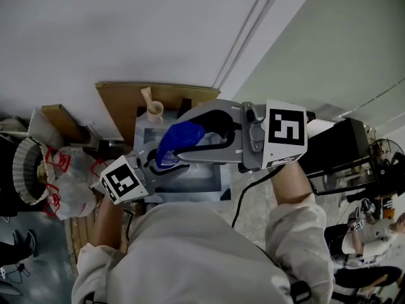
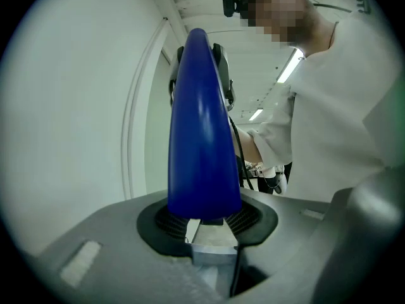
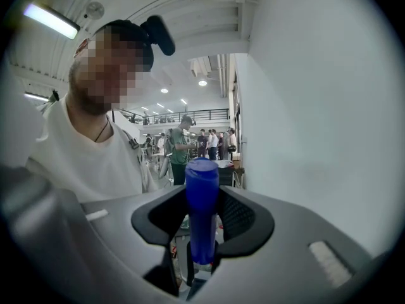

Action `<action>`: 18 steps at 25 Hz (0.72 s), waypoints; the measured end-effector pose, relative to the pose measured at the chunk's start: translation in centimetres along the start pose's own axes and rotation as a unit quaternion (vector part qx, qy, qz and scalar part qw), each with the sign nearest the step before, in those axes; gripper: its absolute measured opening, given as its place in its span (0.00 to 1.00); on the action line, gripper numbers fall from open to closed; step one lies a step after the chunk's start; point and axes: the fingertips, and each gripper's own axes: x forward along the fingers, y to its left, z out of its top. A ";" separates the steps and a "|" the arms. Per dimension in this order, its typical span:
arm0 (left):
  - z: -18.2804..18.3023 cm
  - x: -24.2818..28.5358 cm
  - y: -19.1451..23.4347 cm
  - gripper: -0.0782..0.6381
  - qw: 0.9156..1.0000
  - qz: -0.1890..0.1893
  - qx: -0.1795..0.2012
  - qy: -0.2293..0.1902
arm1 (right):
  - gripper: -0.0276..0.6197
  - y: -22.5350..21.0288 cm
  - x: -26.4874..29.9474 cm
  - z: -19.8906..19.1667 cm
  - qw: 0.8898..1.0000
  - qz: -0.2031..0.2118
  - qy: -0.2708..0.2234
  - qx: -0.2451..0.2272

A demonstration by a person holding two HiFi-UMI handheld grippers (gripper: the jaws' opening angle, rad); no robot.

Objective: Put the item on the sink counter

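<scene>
Head view, steeply down. Much was hidden: the steel basin (image 1: 190, 175) showed only as a grey strip under both tools, its rims covered by the grippers and the person's sleeves. The cap end of the blue bottle (image 1: 180, 141) was buried between the right gripper's (image 1: 199, 135) fingers.

Right gripper view: jaws clamped on the bottle (image 3: 202, 208) across its narrow side, cap end up, lower end lost in the gap between the jaws. Left gripper view: the bottle's (image 2: 202, 138) broad face filled the middle. The left gripper (image 2: 205, 223) stood wide, ribbed pads flaring to either side under the bottle's end, not clamping it. The bottle hung in the air over the basin, on no surface.

Writing: none legible. The bottle showed no label in any view. The marker cubes carried only black-and-white squares. Red print on a plastic bag (image 1: 66, 179) was too small to read.

Room: a brown board (image 1: 123, 103) and a cup (image 1: 154, 111) stood just behind the basin, the bag to its left, bare speckled floor (image 1: 253, 198) to its right, dark equipment (image 1: 342, 151) beyond. Bystanders (image 3: 205, 141) stood well apart, behind.
</scene>
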 end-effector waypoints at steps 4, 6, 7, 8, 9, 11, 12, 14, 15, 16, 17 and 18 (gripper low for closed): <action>-0.8 -0.6 -0.4 0.31 1.000 -0.001 0.003 0.003 | 0.27 -0.1 0.2 0.5 1.000 -0.013 -0.004 -0.011; -1.0 -0.8 -0.5 0.31 1.000 0.001 0.005 0.002 | 0.27 -0.2 0.1 0.7 1.000 -0.020 -0.004 -0.013; -1.1 -0.9 -0.6 0.30 1.000 0.002 0.007 0.003 | 0.27 -0.3 0.1 0.8 1.000 -0.024 -0.004 -0.013; -1.1 -1.0 -0.6 0.29 1.000 0.004 0.008 0.002 | 0.27 -0.4 0.0 0.8 1.000 -0.028 -0.003 -0.013; -1.1 -1.1 -0.7 0.24 1.000 0.006 0.010 0.001 | 0.27 -0.5 0.0 0.7 0.999 -0.033 -0.002 -0.012; -1.1 -1.4 -0.9 0.12 1.000 0.008 0.012 -0.004 | 0.27 -0.8 0.1 0.5 0.999 -0.045 0.000 -0.009; -1.1 -1.4 -1.1 0.12 1.000 0.007 0.013 -0.004 | 0.27 -1.0 0.0 0.3 0.999 -0.051 0.001 -0.006; -1.1 -1.4 -1.4 0.12 1.000 0.007 0.015 0.000 | 0.27 -1.6 -0.2 0.1 0.998 -0.068 0.004 0.002; -0.9 -1.2 -1.4 0.12 1.000 0.007 0.015 0.003 | 0.27 -2.0 -0.5 -0.1 0.997 -0.077 0.006 0.006; -0.8 -1.0 -1.4 0.12 1.000 0.008 0.013 0.005 | 0.27 -2.6 -0.8 -0.3 0.996 -0.087 0.008 0.011; -0.7 -0.9 -1.2 0.12 1.000 0.009 0.012 0.005 | 0.27 -3.4 -1.2 -0.5 0.995 -0.098 0.011 0.016; -0.6 -0.7 -1.0 0.12 1.000 0.010 0.011 0.005 | 0.27 -4.2 -1.5 -0.8 0.994 -0.108 0.014 0.021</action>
